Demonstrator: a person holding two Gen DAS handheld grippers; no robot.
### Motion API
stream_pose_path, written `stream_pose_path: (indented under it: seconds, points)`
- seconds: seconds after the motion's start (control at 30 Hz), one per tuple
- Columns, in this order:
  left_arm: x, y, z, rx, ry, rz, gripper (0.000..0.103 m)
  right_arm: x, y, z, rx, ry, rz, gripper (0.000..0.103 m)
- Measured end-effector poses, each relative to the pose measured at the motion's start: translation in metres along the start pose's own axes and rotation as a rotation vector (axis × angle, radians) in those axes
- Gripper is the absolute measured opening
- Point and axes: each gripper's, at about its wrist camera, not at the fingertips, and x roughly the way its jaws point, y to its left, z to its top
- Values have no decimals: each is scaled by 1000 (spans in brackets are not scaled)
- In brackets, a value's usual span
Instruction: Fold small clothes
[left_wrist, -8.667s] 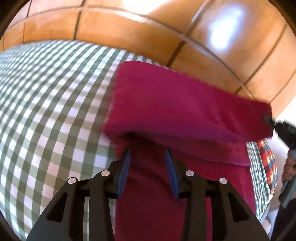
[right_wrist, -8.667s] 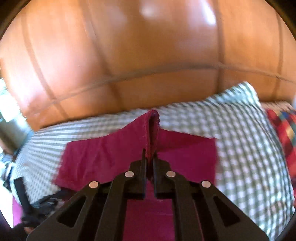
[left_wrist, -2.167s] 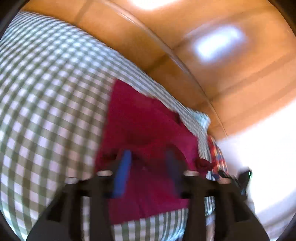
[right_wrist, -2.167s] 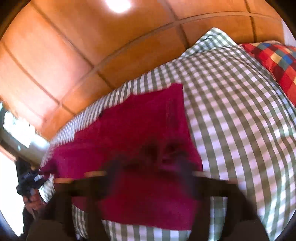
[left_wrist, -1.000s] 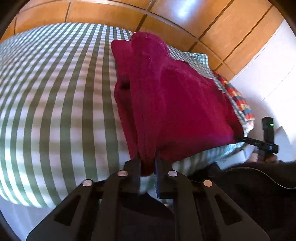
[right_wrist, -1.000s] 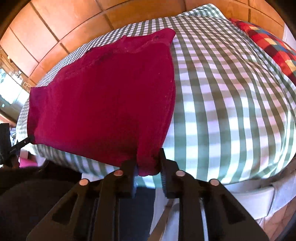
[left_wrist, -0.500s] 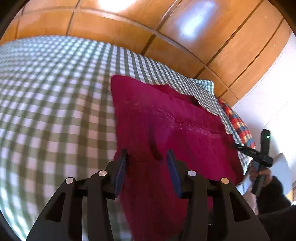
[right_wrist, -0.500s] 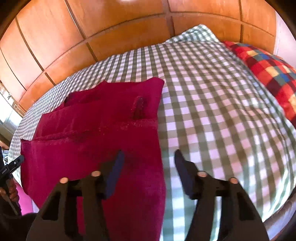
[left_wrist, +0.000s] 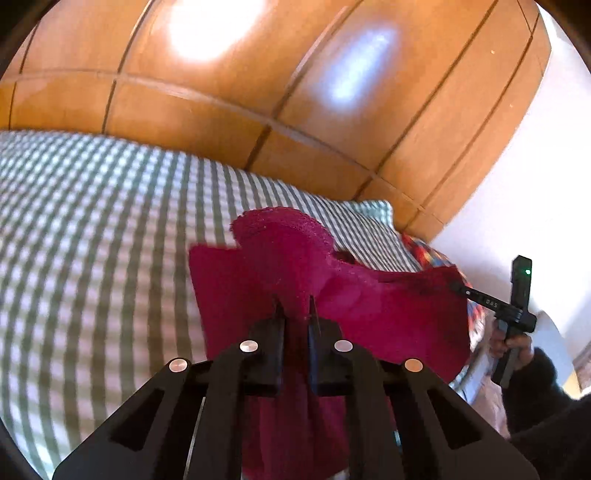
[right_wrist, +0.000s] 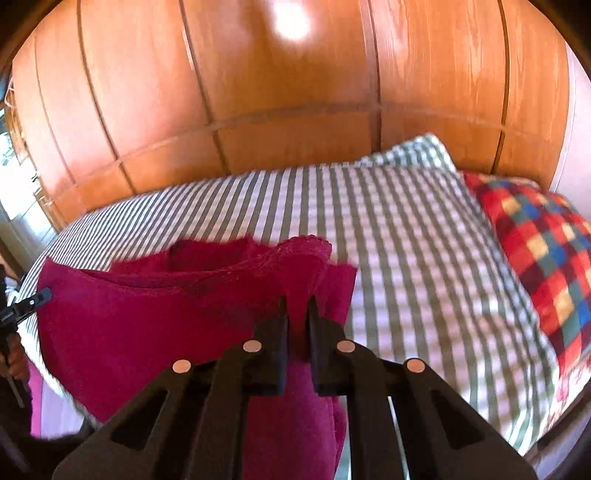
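A deep crimson knit garment (left_wrist: 369, 306), soft and fuzzy with a scalloped edge, hangs bunched above the green-and-white checked bed (left_wrist: 92, 240). The left claw (left_wrist: 295, 314) is closing, pinching one corner of the garment. The right claw (right_wrist: 297, 314) is clamped tight on the other.

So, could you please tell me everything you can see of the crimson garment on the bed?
The crimson garment is a soft, towel-like knit with a scalloped trim along one raised edge. It is partly folded, lifted and sagging between two grips rather than lying flat. The left gripper is closing on one bunched near corner and the right gripper is shut on the other. Its far part rests on the green checked bedcover, while its lower part hangs past the near bed edge.
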Motion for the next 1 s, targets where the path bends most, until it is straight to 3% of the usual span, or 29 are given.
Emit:
stream_pose_path:
  seconds: [0.13,0.3,0.4,0.5,0.57,0.6,0.63,0.77,0.83,0.87,0.93,1.0]
  points:
    - [37,15,34,-6,18,64,8,51,-15,29,48,33,-46,8]
    - [100,44,61,-47,96,170,8,112,-30,36,80,112,-95,8]
    - [132,58,61,-64,161,227,8,141,-33,27,72,171,-118,9]
    - [137,65,50,-70,191,241,9,145,-39,18,80,184,-109,14]
    - [129,68,49,-102,178,218,9,132,-40,15,81,163,-88,27]
    - [120,68,46,-115,166,212,10,121,-42,12,83,147,-80,45]
    - [109,68,44,-119,152,207,10,113,-41,9,87,136,-72,54]
    - [63,58,20,-96,135,170,10,71,-46,-19,109,119,-13,58]
    - [35,49,-1,-72,143,116,12,52,-50,-40,130,140,26,59]
    - [27,45,-10,-59,148,105,24,46,-50,-50,131,149,33,59]
    - [7,35,-35,-30,157,76,38,30,-49,-74,132,178,46,60]
    - [-4,25,-59,-7,183,49,40,19,-46,-95,136,203,65,60]
